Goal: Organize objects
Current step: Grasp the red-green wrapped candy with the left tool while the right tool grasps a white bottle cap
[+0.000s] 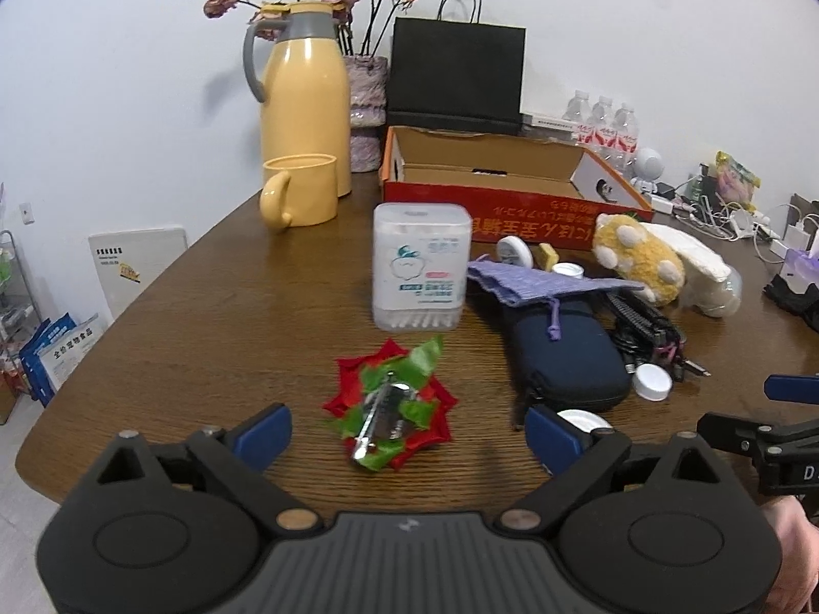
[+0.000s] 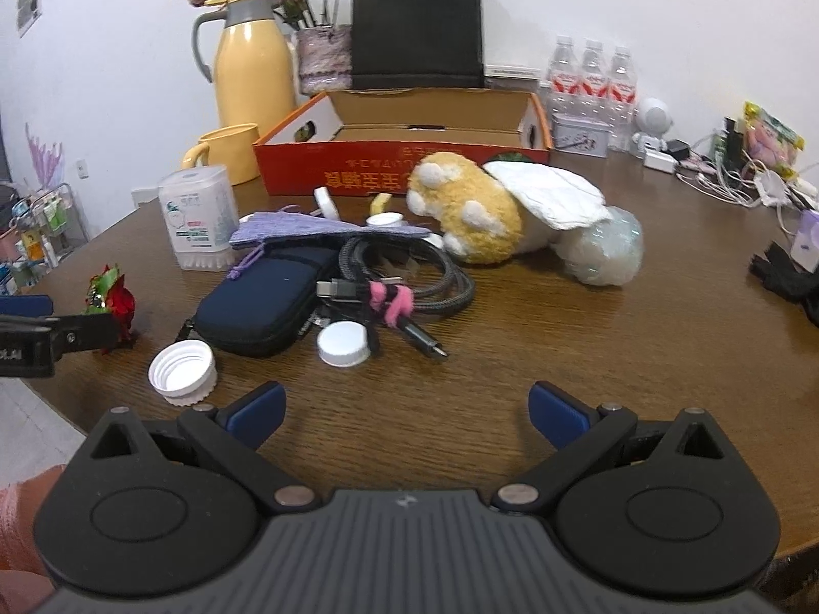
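Note:
A red and green hair clip (image 1: 391, 401) lies on the brown table (image 1: 205, 307), just ahead of my left gripper (image 1: 409, 440), which stands open with the clip between its blue fingers (image 1: 263, 435), untouched. Behind it stands a clear cotton swab box (image 1: 421, 266). A navy zip case (image 1: 563, 353), a purple pouch (image 1: 532, 281), coiled cables (image 2: 409, 281), white caps (image 2: 343, 343) and a yellow plush paw (image 2: 471, 210) lie to the right. My right gripper (image 2: 407, 417) is open over bare table near a white cap (image 2: 183, 368). An open orange cardboard box (image 1: 512, 174) sits behind.
A yellow thermos jug (image 1: 304, 97) and mug (image 1: 302, 194) stand at the back left with a vase of dried flowers (image 1: 366, 97) and a black paper bag (image 1: 455, 77). Water bottles (image 2: 588, 77), chargers and cords (image 2: 727, 179) crowd the back right. The table edge runs close at left.

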